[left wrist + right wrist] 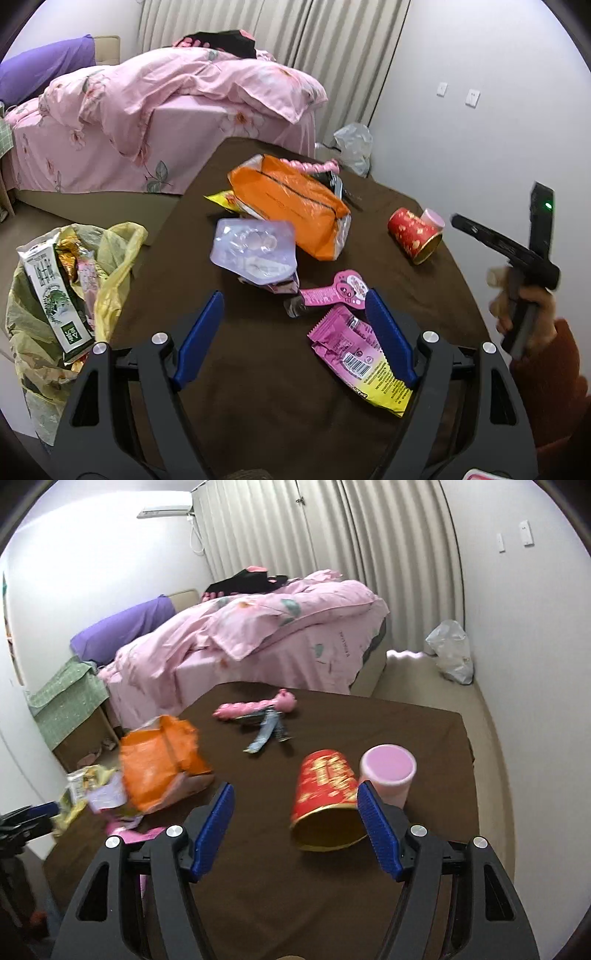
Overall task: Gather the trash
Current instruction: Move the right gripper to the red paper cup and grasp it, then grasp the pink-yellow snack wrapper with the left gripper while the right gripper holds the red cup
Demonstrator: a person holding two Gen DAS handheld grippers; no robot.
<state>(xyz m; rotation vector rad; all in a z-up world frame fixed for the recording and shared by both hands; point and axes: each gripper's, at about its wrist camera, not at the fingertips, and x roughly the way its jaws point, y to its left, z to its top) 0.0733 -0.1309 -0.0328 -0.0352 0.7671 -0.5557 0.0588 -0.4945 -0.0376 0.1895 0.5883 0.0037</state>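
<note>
Between the blue pads of the left gripper (pixel 294 334), at the lower centre of the left wrist view, bare brown table (pixel 258 387) is showing; the jaws are standing wide apart and holding nothing. A pink and yellow snack wrapper (pixel 360 360) is lying flat just inside the right pad, partly hidden by it. A pink lollipop-shaped packet (pixel 338 291) is lying just above that, then a clear plastic pouch (pixel 255 249) and an orange bag (pixel 295 210) toward the middle of the frame. At the left edge, a yellow trash bag (pixel 110 266) is hanging open beside the table, already holding a milk carton (pixel 55 291) and foil wrappers.

At the lower centre of the right wrist view, the right gripper (pixel 295 827) is likewise spread open and empty. A red paper cup (pixel 325 797) is lying on its side with its open mouth facing the camera, close against the right pad. A pink cup (pixel 388 771) is standing just beside it, at middle right.

The likely step is picking up more trash. To do it well, the left gripper should be lowering over the raised crinkled edge of the snack wrapper, since flat film slips. The right should be closing gently across the red cup's rim, so the thin wall does not crush or roll into the pink cup.
</note>
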